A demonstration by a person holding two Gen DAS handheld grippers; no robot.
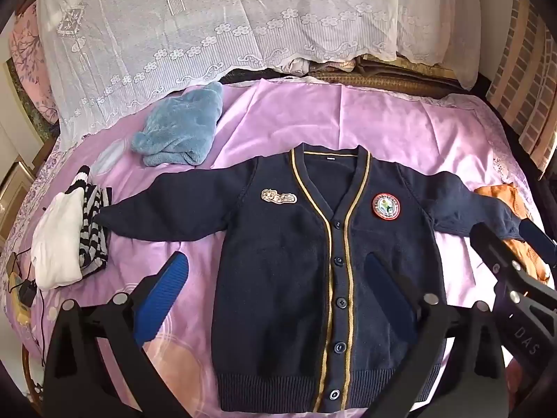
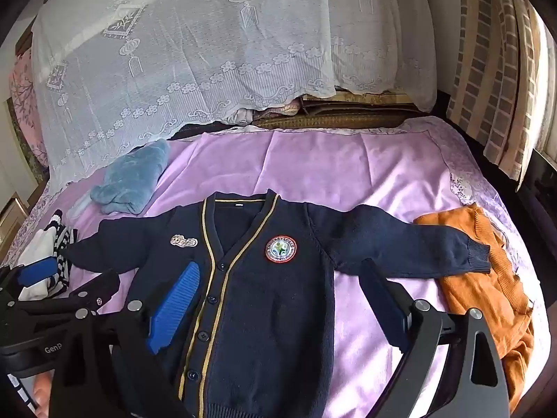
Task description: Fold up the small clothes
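A navy cardigan (image 1: 285, 244) with gold trim and two chest badges lies flat and buttoned on the lilac bedsheet (image 1: 383, 122), sleeves spread to both sides. My left gripper (image 1: 276, 299) hovers open above its lower left half, one blue pad (image 1: 163, 299) over the sheet, with nothing between the fingers. My right gripper (image 2: 280, 310) hangs open over the cardigan (image 2: 296, 331) on its right half, also empty. Each gripper shows at the edge of the other's view: the right gripper (image 1: 515, 244) by the right cuff, the left gripper (image 2: 66, 280) by the left sleeve.
A blue fleece garment (image 1: 177, 132) lies crumpled at the back left. White and striped folded clothes (image 1: 69, 237) sit by the left sleeve end. An orange sweater (image 2: 487, 278) lies under the right cuff. A lace cover (image 1: 209, 35) drapes behind; a charger cable (image 1: 24, 289) lies at the left edge.
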